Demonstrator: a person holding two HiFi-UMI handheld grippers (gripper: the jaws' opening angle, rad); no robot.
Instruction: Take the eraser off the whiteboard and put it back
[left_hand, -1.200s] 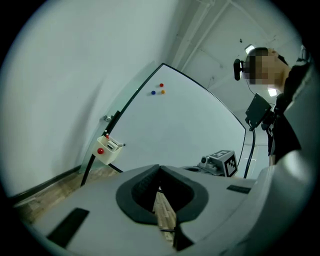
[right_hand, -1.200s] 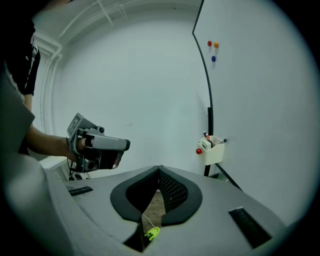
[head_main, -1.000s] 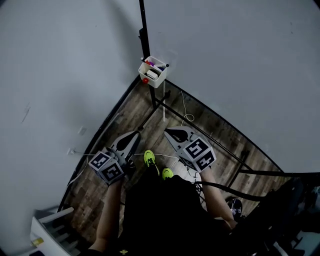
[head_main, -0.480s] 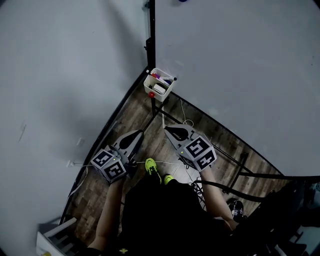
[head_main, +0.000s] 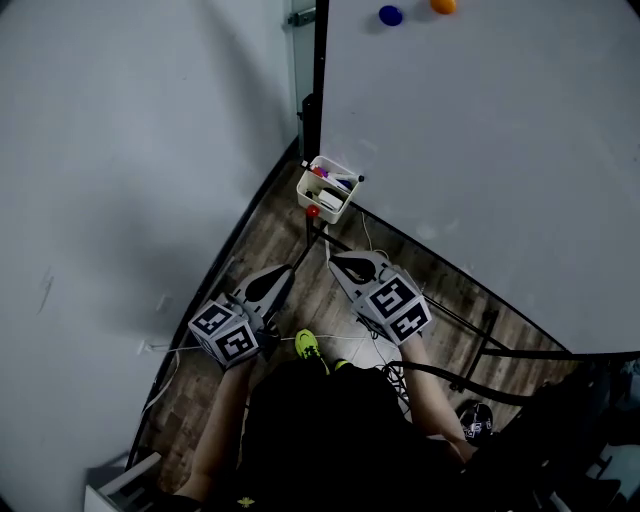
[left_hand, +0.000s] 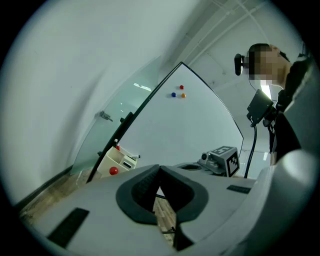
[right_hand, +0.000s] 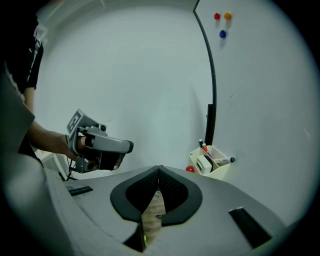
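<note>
Holds left gripper (left_hand: 159, 169) closed, empty; right gripper (right_hand: 159, 171) likewise closed on nothing. Faces eraser (right_hand: 204, 164) in tray (right_hand: 221, 173) at whiteboard (head_main: 480, 150) corner, well apart from both.

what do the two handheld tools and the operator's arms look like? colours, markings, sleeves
Left tool and right tool match: pale grey shells with black textured pads lining the jaws. Each carries a cube with black-and-white square markers at its rear. The person wears a black top; no sleeves cover the forearms. Whether cables run to the tools cannot be told.
</note>
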